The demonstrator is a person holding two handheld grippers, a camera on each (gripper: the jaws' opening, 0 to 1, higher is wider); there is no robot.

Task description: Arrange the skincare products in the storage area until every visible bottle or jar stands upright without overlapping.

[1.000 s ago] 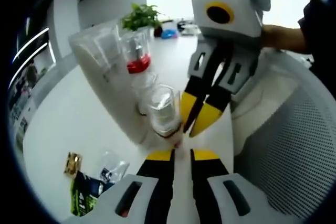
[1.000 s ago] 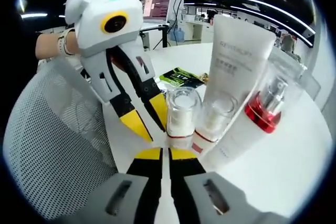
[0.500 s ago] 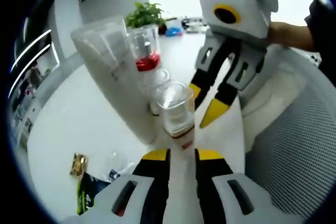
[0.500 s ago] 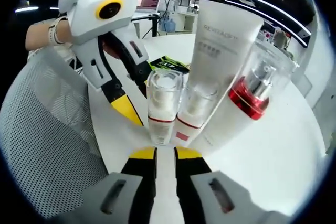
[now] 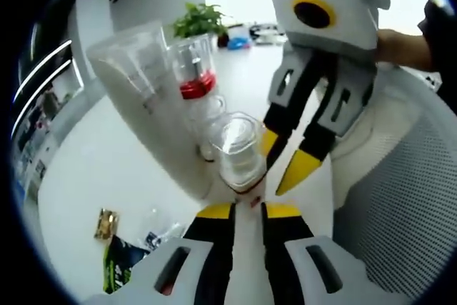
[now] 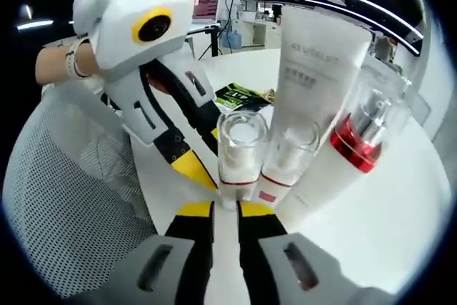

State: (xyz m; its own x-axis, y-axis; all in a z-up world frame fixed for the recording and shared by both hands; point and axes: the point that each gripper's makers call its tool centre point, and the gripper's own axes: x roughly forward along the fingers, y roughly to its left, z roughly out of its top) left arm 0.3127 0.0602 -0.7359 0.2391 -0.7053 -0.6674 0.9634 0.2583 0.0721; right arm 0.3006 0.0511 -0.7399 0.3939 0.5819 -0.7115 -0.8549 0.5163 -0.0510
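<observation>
The left claw (image 5: 248,210) and the right claw (image 6: 226,208) each stood narrowly parted, empty, aimed from opposite sides at the base of the clear-capped bottle (image 6: 241,149). That bottle was the landmark: upright on the white table (image 6: 400,205), with both claws' yellow tips just beside its foot; whether they touched it I could not tell. Just beside it stood a 2nd small bottle (image 6: 289,155), behind that the tall white tube (image 6: 314,83), and beyond the tube the red-collared pump bottle (image 6: 360,141). The 4 were packed close, so I judged a nudge from either claw could topple the bottle into its neighbours.
</observation>
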